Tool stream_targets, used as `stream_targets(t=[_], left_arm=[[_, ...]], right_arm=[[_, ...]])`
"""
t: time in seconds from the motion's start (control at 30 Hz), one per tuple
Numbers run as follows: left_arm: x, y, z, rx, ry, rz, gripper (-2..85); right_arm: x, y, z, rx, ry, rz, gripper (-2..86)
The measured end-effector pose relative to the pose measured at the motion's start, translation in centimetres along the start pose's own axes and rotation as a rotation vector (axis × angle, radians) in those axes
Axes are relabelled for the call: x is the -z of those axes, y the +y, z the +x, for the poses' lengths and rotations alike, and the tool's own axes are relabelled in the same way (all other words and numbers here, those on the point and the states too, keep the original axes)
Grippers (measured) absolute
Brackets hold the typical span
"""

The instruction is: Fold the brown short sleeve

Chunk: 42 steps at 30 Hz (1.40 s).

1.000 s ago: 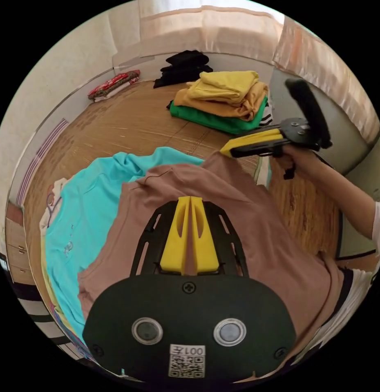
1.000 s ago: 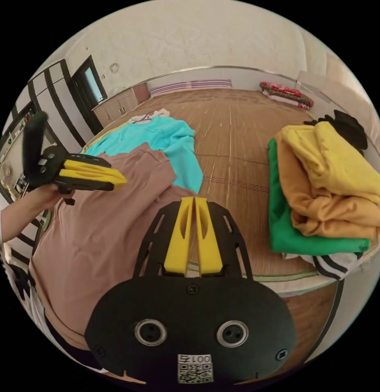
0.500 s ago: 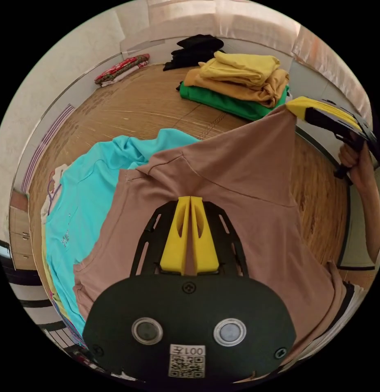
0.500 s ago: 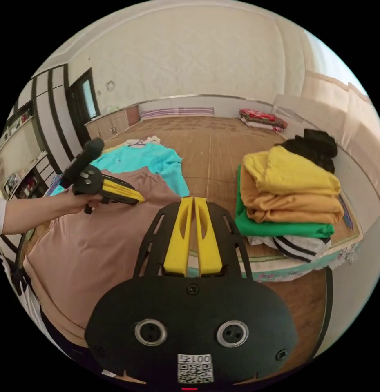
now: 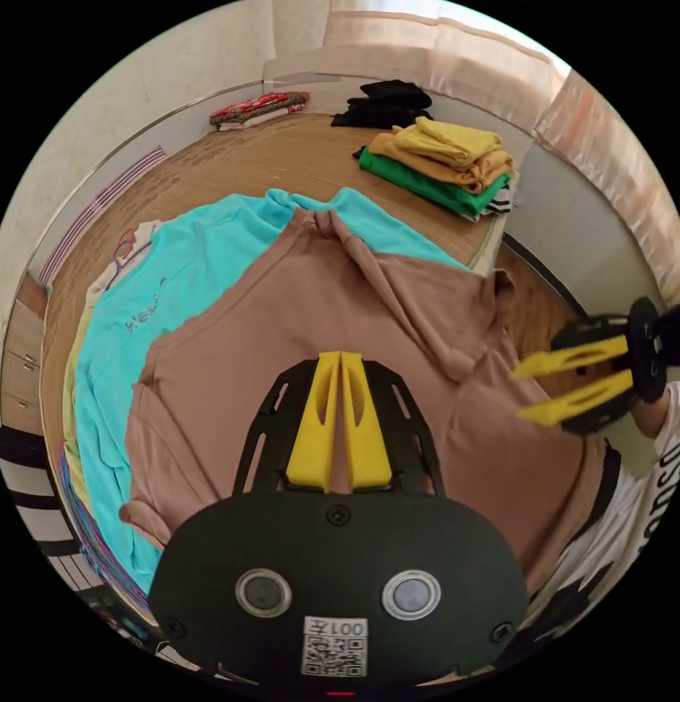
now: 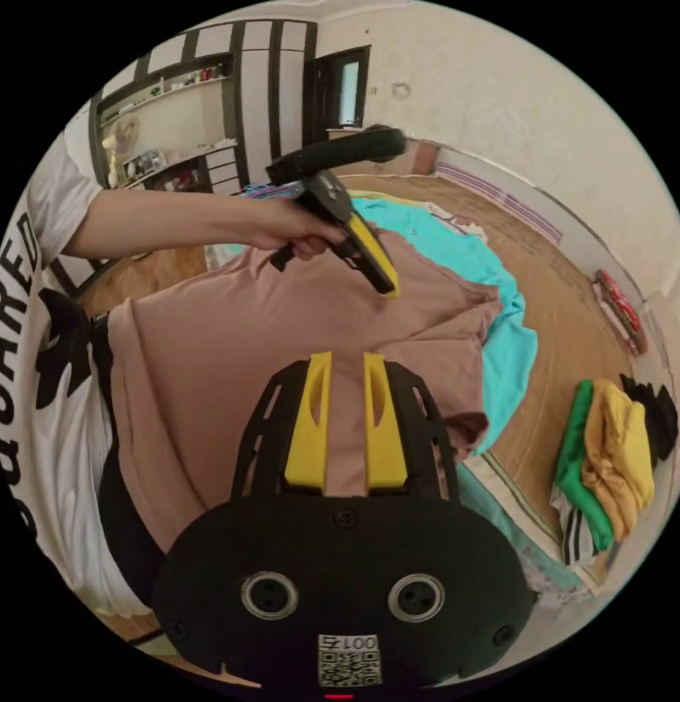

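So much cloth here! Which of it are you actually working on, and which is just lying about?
In the job:
brown shirt
left tool, shut on the brown shirt
right tool, open

Lying about:
turquoise shirt
stack of folded clothes
black clothes
red bundle by the wall

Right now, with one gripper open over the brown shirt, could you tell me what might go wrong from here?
1. The left gripper alone is shut on the brown shirt; the right gripper is open, so a pull may bunch the cloth.
2. The shirt lies on the turquoise shirt, which could get pinched or dragged along.
3. The shirt's near edge hangs against the person's body, so it may slide off.
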<state>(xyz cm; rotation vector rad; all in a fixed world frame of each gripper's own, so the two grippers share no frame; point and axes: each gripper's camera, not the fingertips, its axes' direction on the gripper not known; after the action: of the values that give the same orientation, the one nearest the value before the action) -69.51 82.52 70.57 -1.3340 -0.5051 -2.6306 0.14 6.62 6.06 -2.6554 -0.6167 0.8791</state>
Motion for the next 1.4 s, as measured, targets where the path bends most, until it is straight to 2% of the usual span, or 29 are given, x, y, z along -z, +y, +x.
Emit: stream_targets(t=[0.17,0.3,0.4,0.43,0.5,0.6,0.7,0.77,0.87,0.97,1.13,1.27,1.4], left_arm=[[1.5,-0.2,2.2,-0.134,0.121,0.052,0.5],[1.0,-1.5,5.5,-0.292,0.172,0.045,7.3],[0.3,-2.4,7.2,-0.355,0.185,0.011,7.6],[0.2,-2.6,7.4,-0.357,0.174,0.009,7.1],[-0.7,-3.1,8.1,-0.349,0.072,-0.012,0.6],[-1.4,-3.5,9.0,-0.407,-0.132,-0.054,-0.6],[-0.1,-3.0,9.4,-0.471,-0.214,-0.003,-0.8],[0.4,-2.8,9.3,-0.484,-0.214,-0.001,-0.8],[0.0,-2.5,8.9,-0.481,-0.138,-0.048,-0.1],[0.3,-2.3,8.4,-0.458,-0.106,-0.058,2.0],[3.1,-4.1,5.3,-0.408,0.033,-0.005,4.1],[4.4,-9.1,1.4,-0.298,0.045,0.12,5.3],[0.8,-16.1,-0.8,-0.206,0.071,0.075,12.8]], right_arm=[[2.0,2.3,1.6,-0.17,0.293,-0.019,8.5],[1.2,3.1,4.4,-0.193,0.251,-0.091,10.2],[0.1,2.7,5.5,-0.198,0.211,-0.1,8.7],[-0.1,2.7,5.7,-0.202,0.206,-0.099,7.8],[-0.6,2.5,6.0,-0.197,0.181,-0.095,3.8],[-0.1,2.9,5.2,-0.181,0.207,-0.078,1.9],[1.6,4.1,3.5,-0.156,0.263,-0.041,1.3],[1.9,5.0,2.6,-0.145,0.215,-0.041,1.3],[0.8,6.4,1.4,-0.13,0.107,-0.097,1.4],[0.2,7.6,1.3,-0.145,0.095,-0.147,2.0],[2.1,8.0,3.7,-0.238,0.108,-0.051,4.1],[1.3,6.8,6.0,-0.279,0.05,0.008,7.8],[-1.5,5.6,6.4,-0.296,0.038,-0.027,8.8]])
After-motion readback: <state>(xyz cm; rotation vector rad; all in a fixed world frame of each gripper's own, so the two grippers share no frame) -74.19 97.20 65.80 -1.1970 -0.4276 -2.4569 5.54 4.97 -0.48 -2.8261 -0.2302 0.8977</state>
